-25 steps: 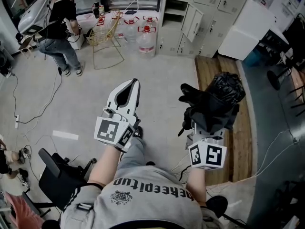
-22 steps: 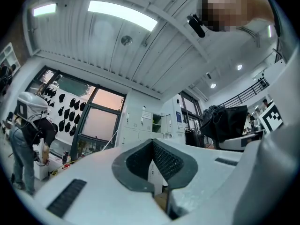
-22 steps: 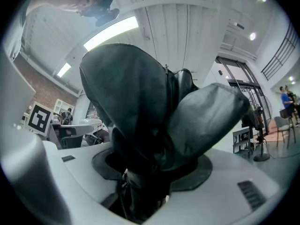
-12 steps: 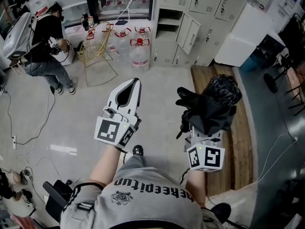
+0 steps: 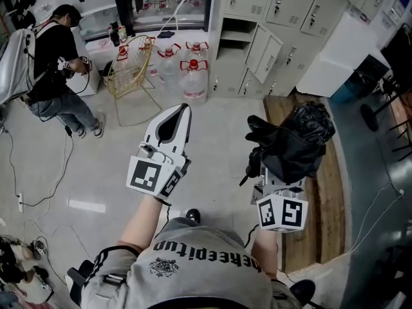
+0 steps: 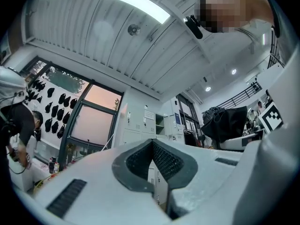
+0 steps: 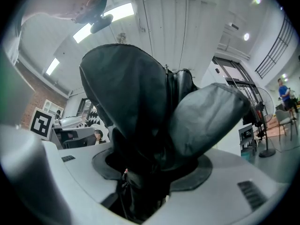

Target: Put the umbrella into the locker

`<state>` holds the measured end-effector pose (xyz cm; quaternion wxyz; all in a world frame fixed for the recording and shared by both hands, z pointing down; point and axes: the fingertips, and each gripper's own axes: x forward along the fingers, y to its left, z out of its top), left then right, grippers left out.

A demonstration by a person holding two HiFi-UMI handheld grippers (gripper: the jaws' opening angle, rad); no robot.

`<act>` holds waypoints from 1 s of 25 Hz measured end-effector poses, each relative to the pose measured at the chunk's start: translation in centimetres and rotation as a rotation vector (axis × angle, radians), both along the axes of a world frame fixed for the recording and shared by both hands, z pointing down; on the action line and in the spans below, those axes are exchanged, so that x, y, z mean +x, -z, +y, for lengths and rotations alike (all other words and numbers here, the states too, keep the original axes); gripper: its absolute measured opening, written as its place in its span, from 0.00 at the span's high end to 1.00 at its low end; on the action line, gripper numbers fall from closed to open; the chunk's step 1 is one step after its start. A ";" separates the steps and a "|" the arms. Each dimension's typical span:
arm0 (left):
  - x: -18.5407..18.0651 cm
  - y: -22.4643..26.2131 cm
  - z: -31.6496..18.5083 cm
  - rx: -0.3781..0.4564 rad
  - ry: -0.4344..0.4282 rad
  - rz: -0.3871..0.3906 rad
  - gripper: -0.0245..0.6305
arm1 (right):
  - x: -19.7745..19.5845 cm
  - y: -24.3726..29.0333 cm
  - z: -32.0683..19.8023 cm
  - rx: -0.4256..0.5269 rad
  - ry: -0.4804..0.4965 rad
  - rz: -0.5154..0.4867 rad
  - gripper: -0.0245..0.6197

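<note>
Umbrella (image 5: 293, 141) gripped in the right claw (image 5: 283, 172), in mid-air, well short of the lockers (image 5: 283, 5).

Black, folded and bunched up. In the right gripper view the jaws stand wide around its lower end, with the fabric bulging above them. Left claw (image 5: 183, 110) is closed and empty, just beside it, pointing the same way. Looks like the carry step: the locker bank is ahead across the floor, one door (image 5: 264, 44) ajar and an open compartment (image 5: 235, 32) beside it. Next move needs the gap closed, then the bundle lined up with an open bay. The left claw may have to swing a door wider first. Loose fabric could snag on the frame.
</note>
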<state>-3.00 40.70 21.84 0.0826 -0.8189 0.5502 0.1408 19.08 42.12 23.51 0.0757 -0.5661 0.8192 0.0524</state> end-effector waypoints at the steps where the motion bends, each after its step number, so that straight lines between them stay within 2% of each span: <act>1: -0.4 -0.1 -0.5 -0.001 0.003 0.004 0.96 | -0.3 0.0 -0.5 0.001 0.001 0.000 0.58; 13: -2.6 -0.8 -6.8 -0.011 0.019 0.010 0.96 | -2.5 -0.7 -7.4 -0.019 0.026 -0.008 0.58; 25: -2.6 1.1 -20.1 0.034 0.057 0.005 0.96 | -2.4 0.4 -22.0 0.008 0.062 -0.023 0.58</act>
